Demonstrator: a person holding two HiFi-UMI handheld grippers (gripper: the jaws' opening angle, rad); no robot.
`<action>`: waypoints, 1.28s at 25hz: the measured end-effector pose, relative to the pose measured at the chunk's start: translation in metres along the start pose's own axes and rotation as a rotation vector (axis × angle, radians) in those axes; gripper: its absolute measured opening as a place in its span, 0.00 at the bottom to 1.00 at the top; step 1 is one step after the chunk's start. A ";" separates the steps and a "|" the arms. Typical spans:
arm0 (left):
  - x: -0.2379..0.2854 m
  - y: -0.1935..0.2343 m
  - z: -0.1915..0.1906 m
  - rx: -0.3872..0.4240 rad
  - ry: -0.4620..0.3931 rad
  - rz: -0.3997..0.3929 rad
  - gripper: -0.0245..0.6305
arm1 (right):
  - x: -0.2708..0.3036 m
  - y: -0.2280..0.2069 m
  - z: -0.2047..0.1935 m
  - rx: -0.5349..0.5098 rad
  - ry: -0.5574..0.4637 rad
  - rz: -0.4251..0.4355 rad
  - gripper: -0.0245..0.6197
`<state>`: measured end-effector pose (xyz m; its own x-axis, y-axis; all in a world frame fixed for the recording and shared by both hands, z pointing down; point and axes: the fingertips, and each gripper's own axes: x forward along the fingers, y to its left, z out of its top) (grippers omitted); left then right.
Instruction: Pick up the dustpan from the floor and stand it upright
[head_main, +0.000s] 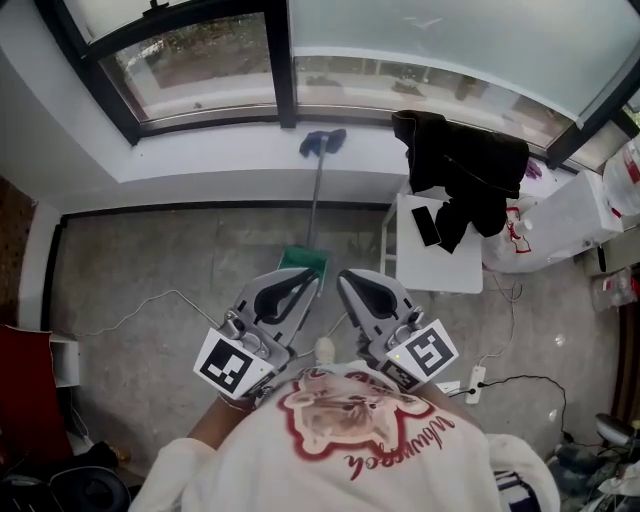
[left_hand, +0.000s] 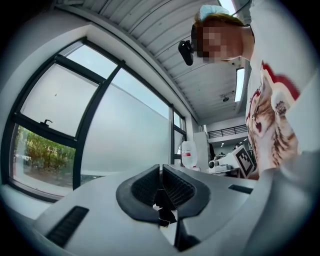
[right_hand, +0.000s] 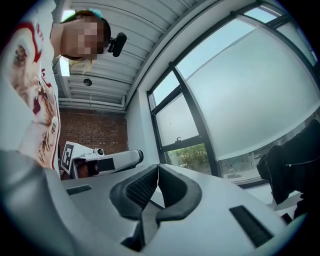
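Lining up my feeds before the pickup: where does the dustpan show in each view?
Head view: dustpan at centre, green pan on the floor, handle running up to the window ledge.
Left gripper view: not in it.
Right gripper view: not in it.
Shared landmark: the black window frame, seen in all three.

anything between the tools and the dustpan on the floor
Nothing visible: the green dustpan sits just ahead of the left tool and right tool, both shut. The white table stands off to the right.
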<state>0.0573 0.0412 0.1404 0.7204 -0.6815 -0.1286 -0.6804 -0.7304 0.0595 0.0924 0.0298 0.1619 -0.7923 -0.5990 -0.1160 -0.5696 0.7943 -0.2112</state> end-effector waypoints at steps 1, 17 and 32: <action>0.006 0.005 0.000 -0.011 0.002 0.007 0.09 | 0.003 -0.007 -0.001 0.008 0.004 0.000 0.08; 0.024 0.049 -0.011 -0.027 0.029 0.086 0.09 | 0.045 -0.031 -0.019 0.076 0.043 0.068 0.08; 0.071 0.180 -0.003 -0.034 0.010 -0.006 0.09 | 0.161 -0.103 -0.012 0.050 0.018 -0.037 0.08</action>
<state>-0.0138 -0.1386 0.1446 0.7256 -0.6777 -0.1191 -0.6714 -0.7352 0.0929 0.0213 -0.1475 0.1763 -0.7747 -0.6259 -0.0900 -0.5876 0.7651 -0.2634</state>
